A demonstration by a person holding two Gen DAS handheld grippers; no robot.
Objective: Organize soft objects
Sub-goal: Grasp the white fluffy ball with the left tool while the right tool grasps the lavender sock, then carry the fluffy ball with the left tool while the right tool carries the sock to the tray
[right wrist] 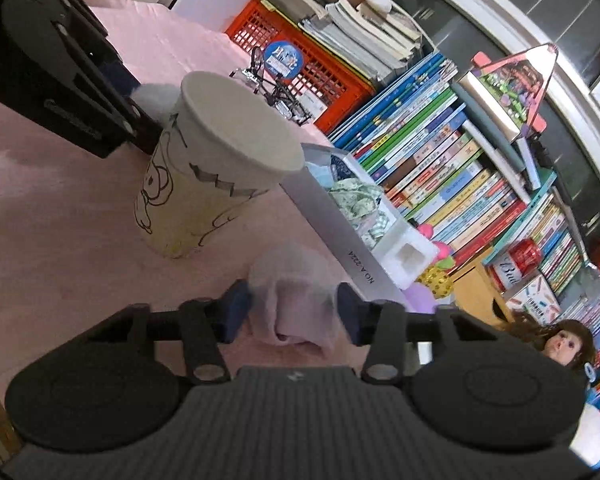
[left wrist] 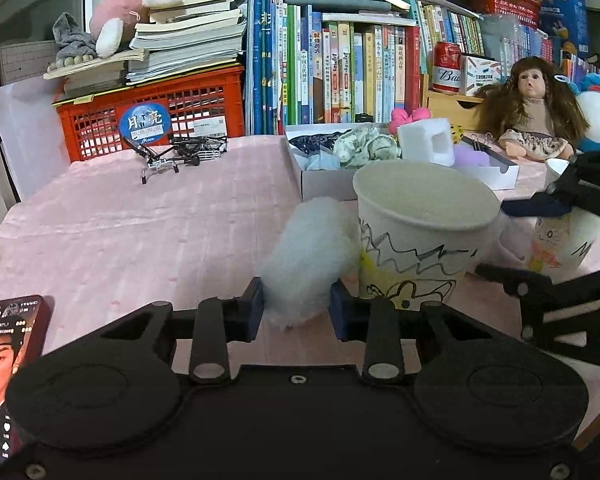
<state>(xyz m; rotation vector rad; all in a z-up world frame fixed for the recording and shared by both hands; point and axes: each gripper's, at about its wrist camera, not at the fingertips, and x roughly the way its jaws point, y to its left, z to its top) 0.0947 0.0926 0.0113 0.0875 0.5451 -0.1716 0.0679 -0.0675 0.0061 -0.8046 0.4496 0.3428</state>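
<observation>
Phone (left wrist: 12, 364) shows only beside left tool (left wrist: 298, 308).

The phone (left wrist: 10, 364) at lower left is cut by the frame edge — the second cup (left wrist: 560, 246) at right sits half-hidden behind the right gripper (left wrist: 540, 240), its drawing blurred.

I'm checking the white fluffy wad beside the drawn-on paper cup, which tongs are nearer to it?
Left. The left tongs are shut on the white fluffy wad. The right tongs are beyond the paper cup, around a pink cloth.
</observation>
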